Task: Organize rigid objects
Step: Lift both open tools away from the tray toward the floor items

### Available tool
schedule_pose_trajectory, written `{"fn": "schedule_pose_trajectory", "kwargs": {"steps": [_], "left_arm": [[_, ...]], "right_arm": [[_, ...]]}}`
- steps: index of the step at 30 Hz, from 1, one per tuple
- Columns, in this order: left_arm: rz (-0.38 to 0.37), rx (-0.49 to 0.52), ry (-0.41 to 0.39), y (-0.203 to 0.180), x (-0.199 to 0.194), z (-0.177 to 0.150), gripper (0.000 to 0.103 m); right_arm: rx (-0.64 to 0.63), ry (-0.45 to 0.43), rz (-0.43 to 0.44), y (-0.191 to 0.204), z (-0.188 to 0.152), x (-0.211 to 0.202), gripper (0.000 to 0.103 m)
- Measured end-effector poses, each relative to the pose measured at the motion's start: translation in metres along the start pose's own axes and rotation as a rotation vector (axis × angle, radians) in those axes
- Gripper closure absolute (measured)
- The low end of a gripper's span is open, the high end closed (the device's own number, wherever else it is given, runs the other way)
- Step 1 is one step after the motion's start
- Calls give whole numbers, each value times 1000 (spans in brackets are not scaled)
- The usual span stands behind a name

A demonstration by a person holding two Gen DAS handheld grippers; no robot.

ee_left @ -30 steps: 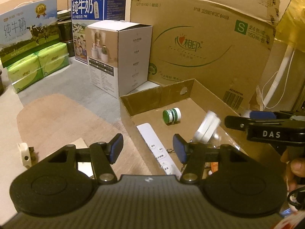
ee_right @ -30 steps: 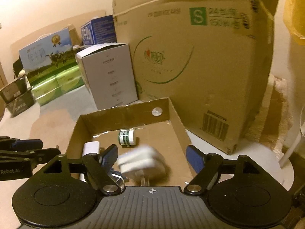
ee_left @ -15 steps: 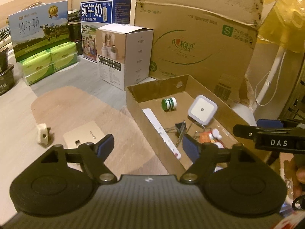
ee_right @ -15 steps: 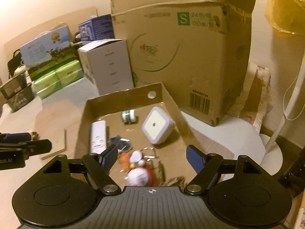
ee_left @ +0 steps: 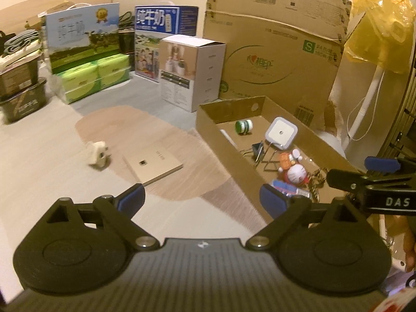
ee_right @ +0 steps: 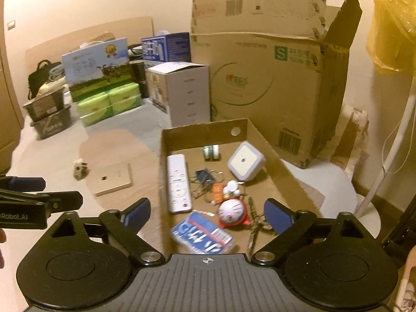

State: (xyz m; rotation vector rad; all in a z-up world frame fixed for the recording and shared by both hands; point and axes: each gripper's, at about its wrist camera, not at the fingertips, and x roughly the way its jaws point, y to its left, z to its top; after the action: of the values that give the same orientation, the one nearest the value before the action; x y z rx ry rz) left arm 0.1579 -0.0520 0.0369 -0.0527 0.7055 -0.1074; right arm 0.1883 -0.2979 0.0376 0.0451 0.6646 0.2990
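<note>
A shallow cardboard tray (ee_right: 202,132) (ee_left: 208,122) holds a white square night light (ee_right: 244,161) (ee_left: 281,132), a green-capped bottle (ee_right: 211,152) (ee_left: 244,127), a white remote (ee_right: 177,184), binder clips (ee_right: 205,178), a round cat toy (ee_right: 230,212) (ee_left: 295,174) and a blue packet (ee_right: 202,235). On the floor left of the tray lie a tan wall plate (ee_right: 111,179) (ee_left: 153,165) and a small white plug (ee_right: 79,173) (ee_left: 97,154). My right gripper (ee_right: 206,214) is open and empty above the tray's near end. My left gripper (ee_left: 202,199) is open and empty above the floor.
A large cardboard box (ee_right: 262,85) stands behind the tray. A white box (ee_right: 182,91), milk cartons (ee_right: 96,65) and green tissue packs (ee_right: 109,106) stand at the back left. A white stand pole (ee_right: 390,150) is at the right.
The white night light dropped from between my right gripper's fingers into the tray. Both grippers have pulled back and up, and the left one has opened wider.
</note>
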Motion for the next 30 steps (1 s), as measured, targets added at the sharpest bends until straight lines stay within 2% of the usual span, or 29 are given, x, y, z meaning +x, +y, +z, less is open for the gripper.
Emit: {"fn": "schedule_pose_trajectory", "kwargs": {"steps": [9,15,21,30], "left_arm": [[33,-33,-15,32,-36,-26,4],[75,-70,-39,57,-58,-38,4],[117,-103,-52,77,-73,-46,4],[157,-152,-87,106,-87,-52,5]], "right_arm": [[-76,-35,-26,40,-14,-28,5],[-82,-59,-5,63,-25,-37,5],[-60,-56,46,80,-30,-36,5],[-86,-65,53,104,-30,-29,5]]}}
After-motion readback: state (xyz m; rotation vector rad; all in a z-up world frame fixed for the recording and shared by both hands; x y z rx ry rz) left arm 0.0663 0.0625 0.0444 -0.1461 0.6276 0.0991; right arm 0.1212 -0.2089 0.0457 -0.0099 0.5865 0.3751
